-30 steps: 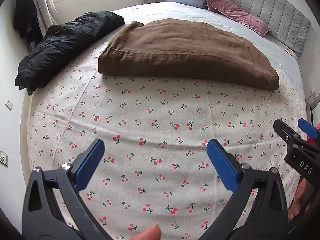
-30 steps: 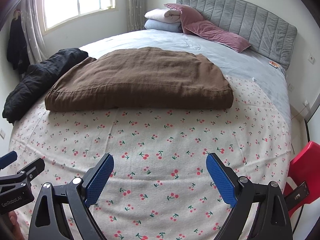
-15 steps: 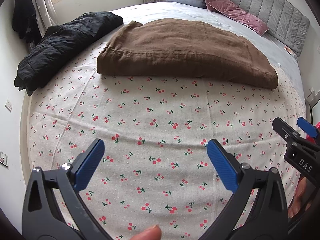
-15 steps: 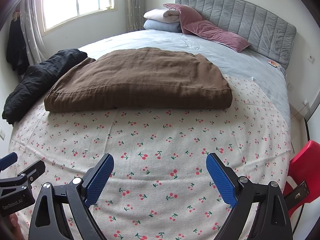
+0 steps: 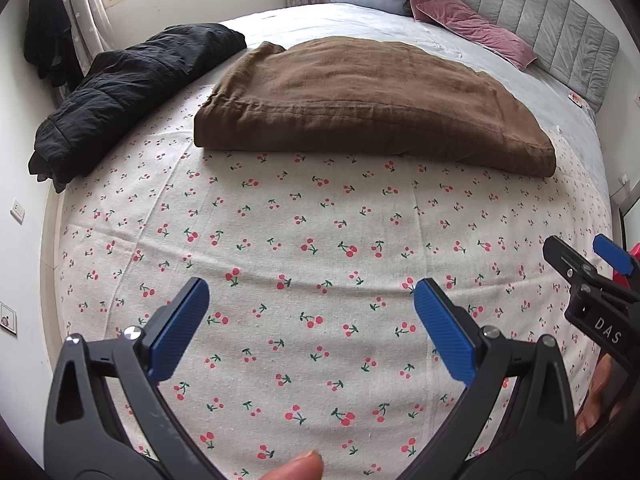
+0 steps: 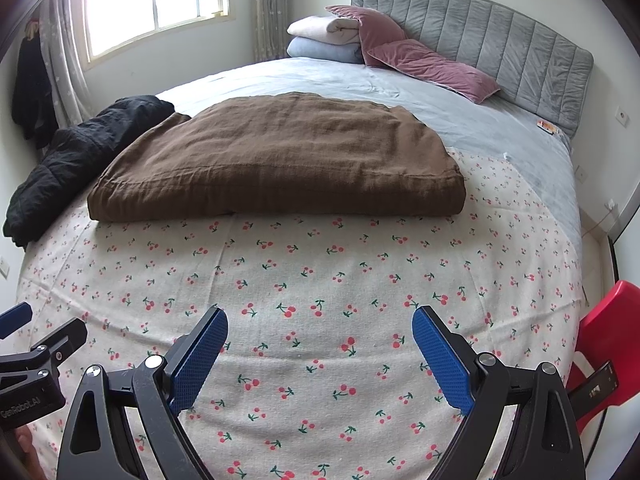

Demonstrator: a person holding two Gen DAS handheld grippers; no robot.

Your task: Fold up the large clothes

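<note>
A brown garment (image 5: pixel 360 100) lies folded into a thick rectangle across the middle of the bed; it also shows in the right wrist view (image 6: pixel 280 160). A black jacket (image 5: pixel 120 92) lies crumpled at the bed's left edge, also in the right wrist view (image 6: pixel 80 152). My left gripper (image 5: pixel 312 320) is open and empty above the cherry-print sheet (image 5: pixel 300 240), well short of the brown garment. My right gripper (image 6: pixel 320 344) is open and empty over the same sheet (image 6: pixel 320 272), to the right of the left one.
Pink pillows (image 6: pixel 420 60) and folded white and blue blankets (image 6: pixel 328 40) sit by the grey headboard (image 6: pixel 500 32). A red chair (image 6: pixel 604 344) stands at the bed's right corner. A wall runs close along the bed's left side.
Both grippers have drifted slightly back from the brown garment. Both stay open and empty; nothing on the bed has moved.
</note>
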